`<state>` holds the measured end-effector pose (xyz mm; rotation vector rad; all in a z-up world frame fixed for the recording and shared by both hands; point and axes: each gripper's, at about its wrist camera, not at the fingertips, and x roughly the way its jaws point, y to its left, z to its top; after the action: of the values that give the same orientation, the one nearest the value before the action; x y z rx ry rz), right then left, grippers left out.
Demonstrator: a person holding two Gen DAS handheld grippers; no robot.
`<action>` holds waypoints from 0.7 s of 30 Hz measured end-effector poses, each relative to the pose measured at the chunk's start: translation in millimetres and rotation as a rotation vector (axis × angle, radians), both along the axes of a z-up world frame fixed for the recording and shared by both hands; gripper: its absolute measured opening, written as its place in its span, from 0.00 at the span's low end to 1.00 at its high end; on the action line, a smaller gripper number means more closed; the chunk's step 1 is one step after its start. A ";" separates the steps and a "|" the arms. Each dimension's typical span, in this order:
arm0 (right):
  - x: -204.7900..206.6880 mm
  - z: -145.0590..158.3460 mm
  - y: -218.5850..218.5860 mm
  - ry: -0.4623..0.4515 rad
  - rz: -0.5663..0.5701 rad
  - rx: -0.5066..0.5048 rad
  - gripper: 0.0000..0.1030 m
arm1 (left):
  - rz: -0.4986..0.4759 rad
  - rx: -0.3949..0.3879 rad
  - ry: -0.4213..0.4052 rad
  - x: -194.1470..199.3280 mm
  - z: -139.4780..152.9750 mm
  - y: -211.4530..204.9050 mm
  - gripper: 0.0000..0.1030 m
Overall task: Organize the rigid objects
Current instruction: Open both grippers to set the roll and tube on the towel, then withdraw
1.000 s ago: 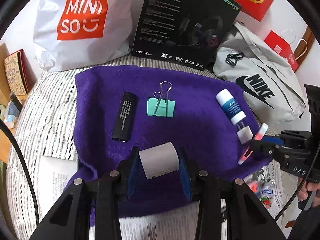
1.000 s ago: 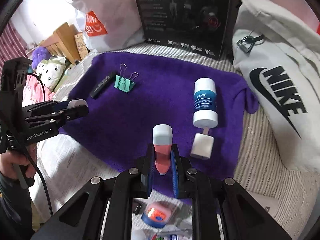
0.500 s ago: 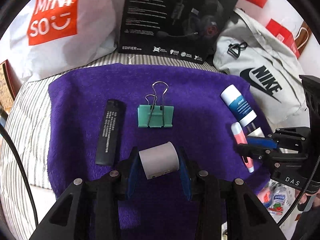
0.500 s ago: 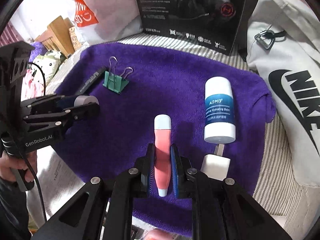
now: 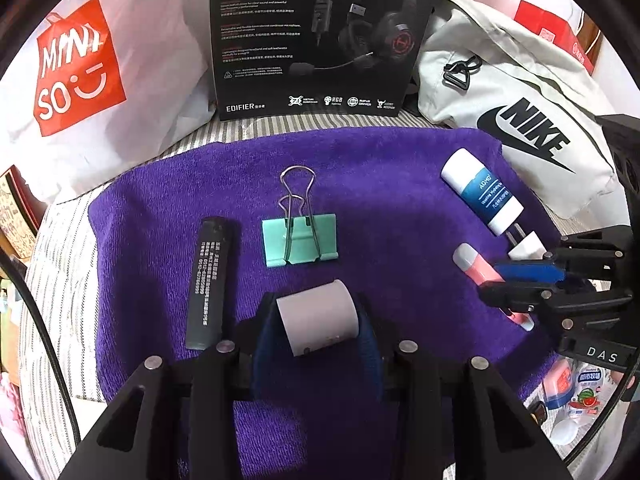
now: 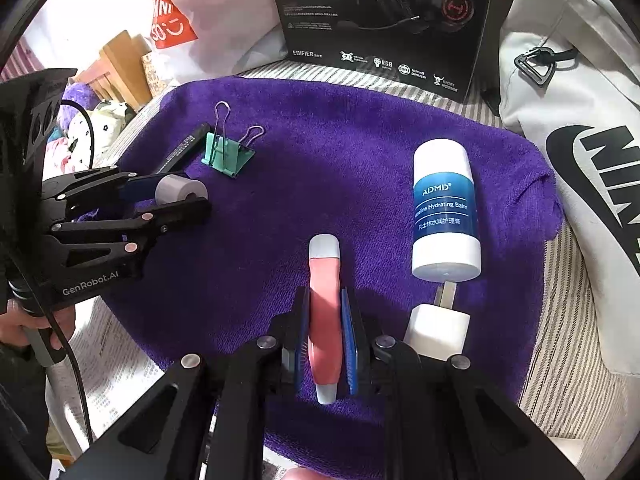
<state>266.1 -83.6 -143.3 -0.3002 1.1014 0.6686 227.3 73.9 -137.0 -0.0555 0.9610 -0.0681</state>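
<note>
Two hand-held grippers hover low over a purple terry towel [image 5: 380, 184] spread on a striped bed, each carrying one item to add to the row taking shape there. The left gripper [image 5: 318, 322] has its blue-padded fingers clamped on the flat ends of a small pale-grey paper roll [image 5: 318, 320], a hold that keeps the cylinder from rolling free, at the near edge just short of a mint-green binder clip [image 5: 300, 240]. A flat black rectangular stick with white lettering [image 5: 210, 280] lies to the clip's left. The right gripper [image 6: 325, 338] has its fingers pressed on the middle of a slim pink tube with pale-blue caps [image 6: 324, 304], pointing it far-ward, parallel to a white-and-blue balm bottle [image 6: 445, 212] lying to its right, with a white plug adapter [image 6: 438, 330] just near of that bottle. Lying flat and apart, the pieces appear sorted side by side. A black headset box [image 6: 384, 20] stands propped at the far edge.
</note>
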 end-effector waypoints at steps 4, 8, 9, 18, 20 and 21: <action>-3.3 1.8 -5.9 0.038 -0.004 0.040 0.34 | -0.010 0.013 0.006 -5.9 -2.6 -3.8 0.46; -12.1 10.7 -12.5 0.038 -0.018 0.053 0.39 | -0.005 0.018 0.018 -13.5 -3.3 -9.2 0.55; -14.8 14.8 -14.9 0.038 -0.020 0.065 0.39 | 0.001 0.019 0.020 -15.8 -3.1 -9.5 0.55; -63.0 61.3 -70.2 -0.040 -0.103 0.115 0.55 | -0.043 0.054 -0.101 -78.5 38.8 -33.8 0.62; -73.4 63.5 -86.5 -0.048 -0.138 0.117 0.56 | -0.084 0.058 -0.111 -94.3 43.5 -47.2 0.65; -79.4 63.5 -96.1 -0.049 -0.160 0.116 0.56 | -0.103 0.068 -0.110 -101.5 44.8 -55.8 0.65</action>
<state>186.7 -179.7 -79.8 -0.1266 1.0236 0.5776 125.8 18.1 -92.1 0.0596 0.8547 -0.1321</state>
